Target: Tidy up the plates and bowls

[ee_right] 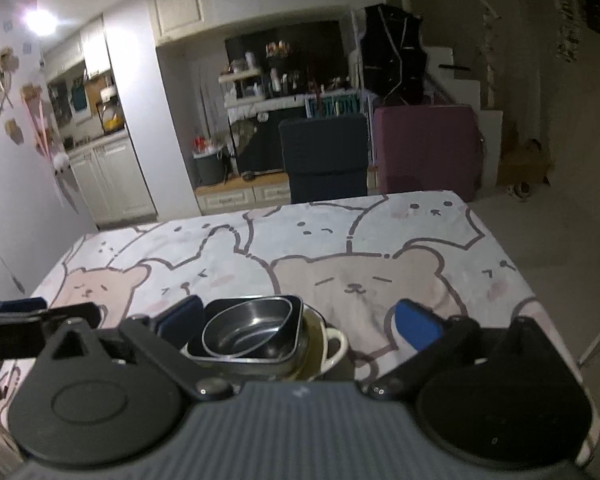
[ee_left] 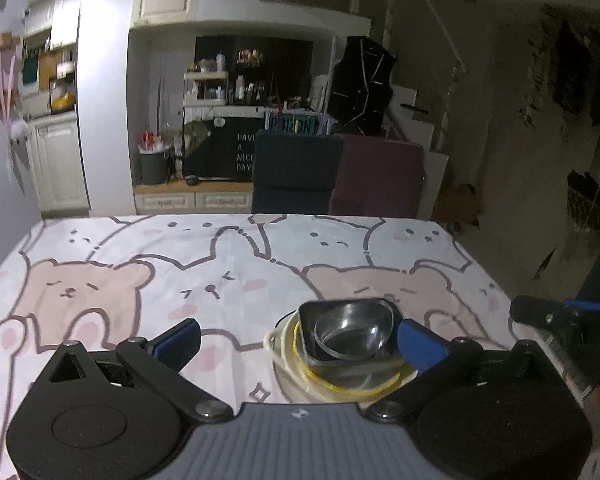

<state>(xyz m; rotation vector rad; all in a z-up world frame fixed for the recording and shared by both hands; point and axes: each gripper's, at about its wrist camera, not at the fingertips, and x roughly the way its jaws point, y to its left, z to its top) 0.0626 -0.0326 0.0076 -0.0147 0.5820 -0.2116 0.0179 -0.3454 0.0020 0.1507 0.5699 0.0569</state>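
A nested stack stands on the bear-print tablecloth (ee_left: 140, 280): a round steel bowl (ee_left: 350, 336) inside a squarish dark bowl (ee_left: 306, 320), on a cream dish with a yellow rim (ee_left: 356, 390) and a small handle. My left gripper (ee_left: 300, 342) is open, its blue pads wide apart; the stack lies between them toward the right pad, untouched. In the right wrist view the same steel bowl (ee_right: 246, 332) and cream dish (ee_right: 334, 346) sit near the left pad of my open right gripper (ee_right: 298, 324), which holds nothing.
The tablecloth (ee_right: 380, 232) ends at a far edge with a dark blue chair (ee_left: 296, 172) and a maroon chair (ee_left: 380, 176) behind it. The right gripper's black body (ee_left: 560, 320) shows at the right edge. Kitchen cabinets and shelves stand farther back.
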